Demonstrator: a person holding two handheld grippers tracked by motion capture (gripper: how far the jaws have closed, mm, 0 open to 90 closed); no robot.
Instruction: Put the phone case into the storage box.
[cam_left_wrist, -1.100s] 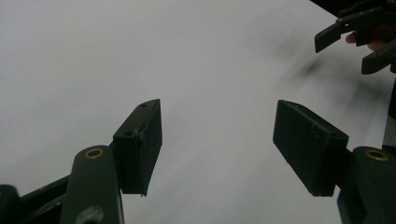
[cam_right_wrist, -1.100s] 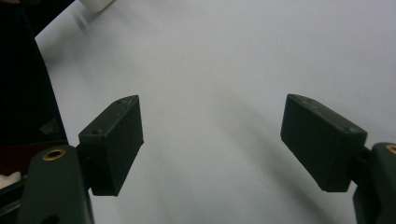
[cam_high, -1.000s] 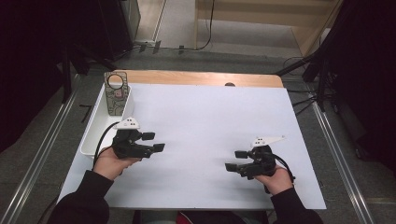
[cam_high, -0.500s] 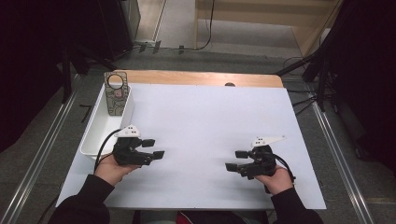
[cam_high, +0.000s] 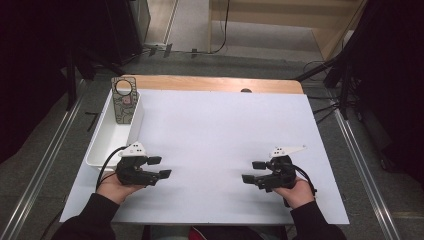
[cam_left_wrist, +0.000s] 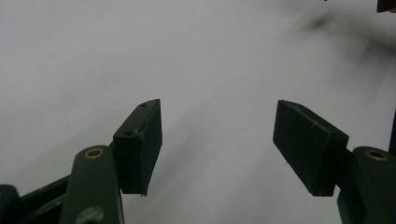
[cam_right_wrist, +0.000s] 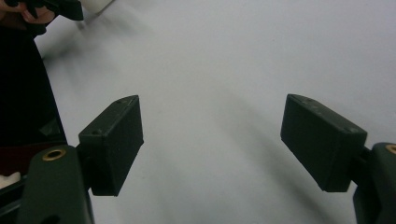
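While both grippers sit low on the white table (cam_high: 220, 130), the left gripper (cam_high: 161, 167) & right gripper (cam_high: 252, 171) are spread apart w/ nothing between the jaws. Nearest thing is the flat packet (cam_high: 123, 99), standing in the white bin (cam_high: 102, 146) at far left. Reaching in crooked could knock it over, or bump the bin wall.

Two hand-held grippers (cam_high: 159, 167) (cam_high: 251, 171), one white bin (cam_high: 107, 142), one patterned card (cam_high: 124, 100).

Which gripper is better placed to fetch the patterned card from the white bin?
Left. The left gripper sits open beside the white bin holding the patterned card; the right gripper is across the table.
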